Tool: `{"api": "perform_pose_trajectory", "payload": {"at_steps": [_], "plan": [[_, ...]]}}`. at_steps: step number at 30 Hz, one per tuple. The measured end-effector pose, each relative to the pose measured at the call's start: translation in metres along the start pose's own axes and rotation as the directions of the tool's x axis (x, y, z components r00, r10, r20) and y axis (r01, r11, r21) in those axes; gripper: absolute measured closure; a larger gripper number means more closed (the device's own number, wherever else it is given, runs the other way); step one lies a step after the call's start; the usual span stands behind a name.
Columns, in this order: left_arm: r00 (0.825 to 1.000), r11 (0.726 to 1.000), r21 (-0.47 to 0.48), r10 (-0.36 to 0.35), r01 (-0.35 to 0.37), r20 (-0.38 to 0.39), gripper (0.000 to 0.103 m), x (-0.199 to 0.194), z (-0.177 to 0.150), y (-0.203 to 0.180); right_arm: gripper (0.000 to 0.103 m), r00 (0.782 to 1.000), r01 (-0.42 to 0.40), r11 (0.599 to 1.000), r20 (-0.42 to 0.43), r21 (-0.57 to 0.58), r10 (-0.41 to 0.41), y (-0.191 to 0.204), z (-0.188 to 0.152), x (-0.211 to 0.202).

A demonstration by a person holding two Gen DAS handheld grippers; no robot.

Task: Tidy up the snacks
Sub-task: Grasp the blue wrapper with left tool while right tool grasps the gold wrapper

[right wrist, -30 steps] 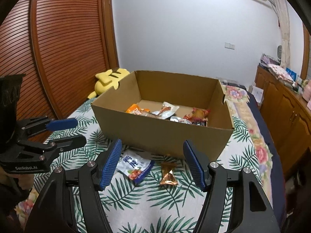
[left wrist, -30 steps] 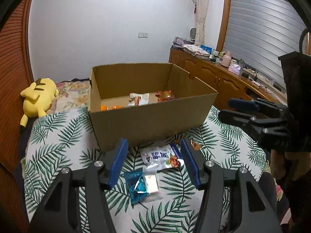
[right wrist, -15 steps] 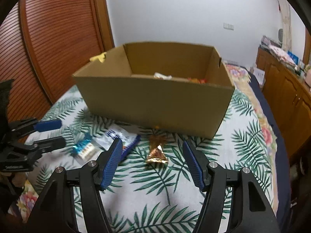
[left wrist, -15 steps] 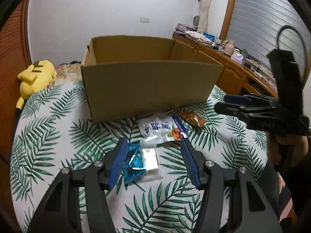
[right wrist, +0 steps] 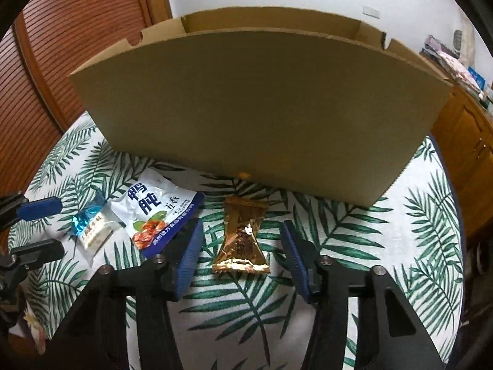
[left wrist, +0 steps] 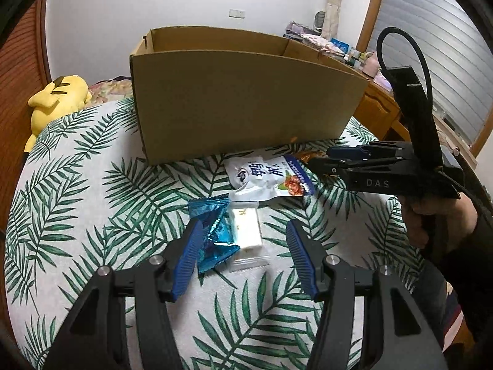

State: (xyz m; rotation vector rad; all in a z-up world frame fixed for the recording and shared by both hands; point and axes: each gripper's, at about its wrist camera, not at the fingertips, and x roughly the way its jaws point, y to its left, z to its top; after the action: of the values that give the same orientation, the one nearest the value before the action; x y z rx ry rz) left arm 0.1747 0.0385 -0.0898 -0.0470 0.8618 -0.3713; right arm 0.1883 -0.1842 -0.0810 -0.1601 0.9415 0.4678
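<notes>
Left gripper (left wrist: 243, 256) apart, straddling blue-and-white snack packet (left wrist: 226, 231), pads not pressing. Right gripper (right wrist: 240, 254) just been closing, jaws apart around gold foil packet (right wrist: 242, 239), not yet clamped. Crinkled, lying flat on leaf-print cloth (right wrist: 369, 231) before cardboard box (right wrist: 255, 108).

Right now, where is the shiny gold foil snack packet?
In the right wrist view, the gold foil snack packet lies on the leaf-print cloth before the cardboard box, between the right claw's open fingers.
</notes>
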Motion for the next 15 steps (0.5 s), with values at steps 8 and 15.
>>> {"api": "perform_pose_trajectory", "payload": {"at_steps": [8, 15], "plan": [[0.999, 0.999, -0.025, 0.027, -0.028, -0.037, 0.046, 0.016, 0.002, 0.008, 0.077, 0.999, 0.05, 0.999, -0.014, -0.02, -0.05, 0.0, -0.006, 0.005], [0.999, 0.998, -0.053, 0.032, -0.033, -0.034, 0.046, 0.018, 0.005, 0.019, 0.081, 0.998, 0.058, 0.998, 0.007, -0.029, -0.058, 0.004, -0.018, -0.007]]}}
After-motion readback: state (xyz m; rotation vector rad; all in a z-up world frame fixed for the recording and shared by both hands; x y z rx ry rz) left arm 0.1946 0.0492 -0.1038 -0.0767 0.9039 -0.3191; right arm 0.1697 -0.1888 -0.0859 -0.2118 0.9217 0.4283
